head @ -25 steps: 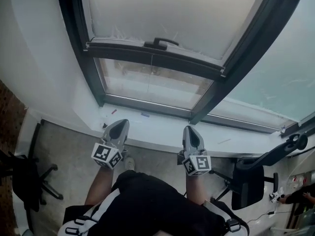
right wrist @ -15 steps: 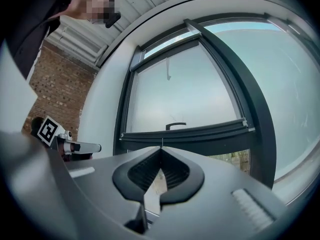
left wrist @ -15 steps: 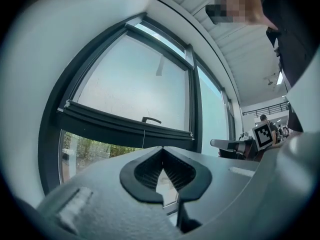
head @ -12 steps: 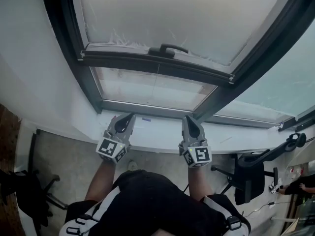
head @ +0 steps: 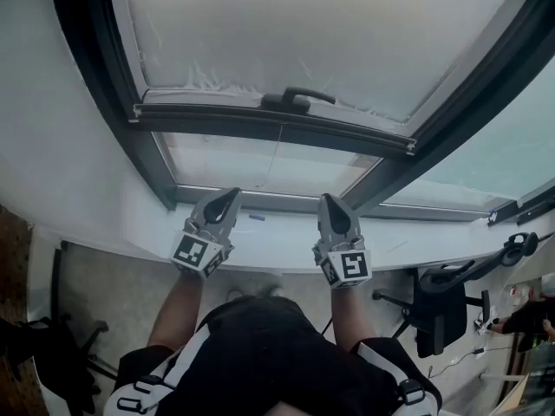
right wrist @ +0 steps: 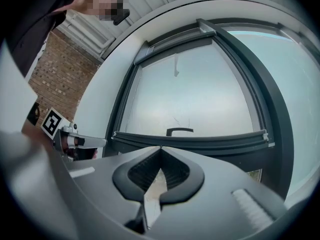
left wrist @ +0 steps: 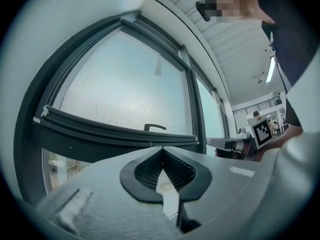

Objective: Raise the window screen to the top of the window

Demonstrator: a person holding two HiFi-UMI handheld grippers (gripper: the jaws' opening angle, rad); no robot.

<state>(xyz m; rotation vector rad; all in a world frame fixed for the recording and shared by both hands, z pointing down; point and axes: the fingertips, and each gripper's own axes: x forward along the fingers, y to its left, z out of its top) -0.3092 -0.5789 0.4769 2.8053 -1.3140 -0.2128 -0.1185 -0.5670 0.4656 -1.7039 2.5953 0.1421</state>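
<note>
The window screen (head: 329, 33) is a pale translucent sheet that fills the upper part of the dark window frame. Its dark bottom bar (head: 269, 121) runs across the opening and carries a black handle (head: 293, 99), with clear glass showing below it. The bar (left wrist: 115, 131) and handle (left wrist: 154, 128) show in the left gripper view, and the handle (right wrist: 179, 131) in the right gripper view. My left gripper (head: 231, 194) and right gripper (head: 329, 199) are both shut and empty. They hover side by side over the white sill (head: 277, 237), below the bar and apart from it.
Two black office chairs stand on the floor, one at the lower left (head: 52, 354) and one at the right (head: 447, 306). A second fixed pane (head: 503, 146) adjoins the window on the right. A white wall (head: 52, 120) flanks the frame on the left. A person (head: 525, 315) sits at the far right edge.
Both grippers have moved forward toward the window and slightly up, from over the sill's near edge to over the sill. Their jaws stayed shut.
</note>
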